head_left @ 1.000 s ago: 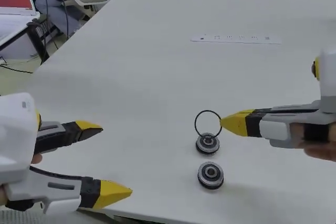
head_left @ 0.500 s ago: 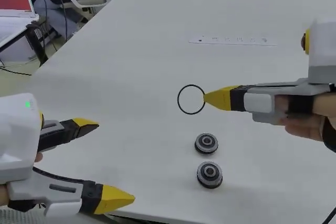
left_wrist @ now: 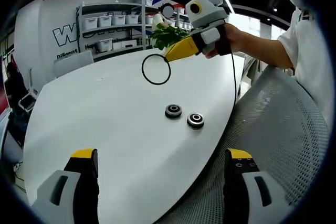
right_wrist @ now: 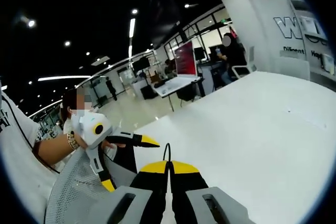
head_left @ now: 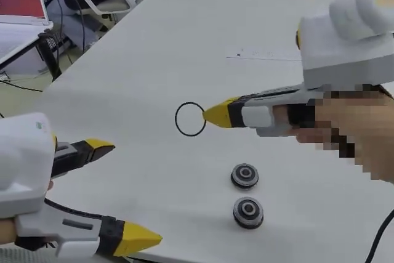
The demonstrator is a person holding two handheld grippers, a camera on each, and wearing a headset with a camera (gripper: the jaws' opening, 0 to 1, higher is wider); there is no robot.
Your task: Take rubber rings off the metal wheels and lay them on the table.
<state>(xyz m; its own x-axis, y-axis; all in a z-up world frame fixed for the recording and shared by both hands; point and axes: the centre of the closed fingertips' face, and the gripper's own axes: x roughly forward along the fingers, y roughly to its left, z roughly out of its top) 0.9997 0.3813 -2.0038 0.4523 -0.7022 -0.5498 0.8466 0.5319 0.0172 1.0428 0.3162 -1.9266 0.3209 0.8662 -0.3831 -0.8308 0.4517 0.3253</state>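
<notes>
Rubber ring [head_left: 176,119] is pinched in the closed right gripper [head_left: 206,115] above the table [head_left: 154,47]. Left gripper [head_left: 136,191] is held wide open, empty. Rings on both metal wheels [head_left: 245,175] cannot be made out.

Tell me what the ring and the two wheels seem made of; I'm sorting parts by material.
Ring: thin, matte black loop pinched by the right gripper, probably rubber. Wheels: pale, glinting centres suggest metal; the dark matte outer bands look like rubber rings, though they are too small to be sure.
</notes>
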